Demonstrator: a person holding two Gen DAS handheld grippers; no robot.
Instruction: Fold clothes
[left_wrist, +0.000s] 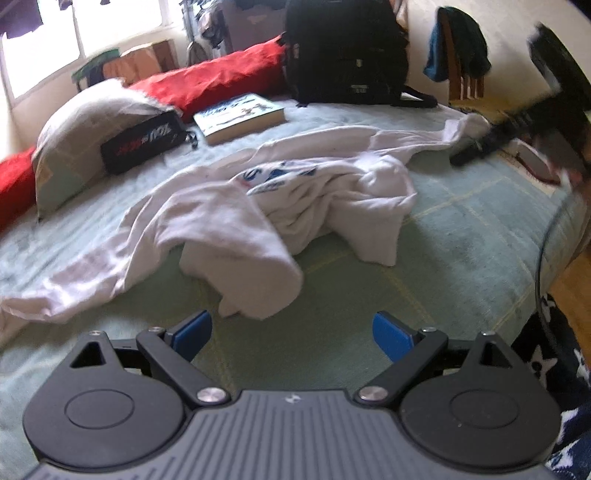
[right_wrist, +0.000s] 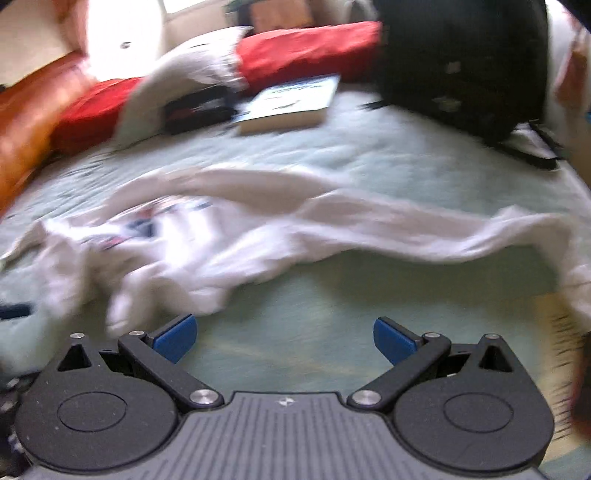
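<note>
Both my left claw (left_wrist: 291, 336) and right claw (right_wrist: 284, 338) gape empty over the bed (left_wrist: 461, 229); the white shirt (left_wrist: 258, 206) lies crumpled ahead. I'd pinch two corners and spread it flat first.

A bedroom in a home, shown by the bed (left_wrist: 461, 229) with its pale green checked cover; a grey-and-green pillow (left_wrist: 88, 136) and a long red bolster (left_wrist: 218, 79) lie at the bed's far side; a paperback book (left_wrist: 240, 118) rests on the cover just beside the bolster; a black backpack (left_wrist: 343, 51) stands on the bed's far edge; beyond the bed, a bright window (left_wrist: 55, 44); a wooden chair (left_wrist: 461, 74) draped with dark clothing stands past the backpack.
</note>
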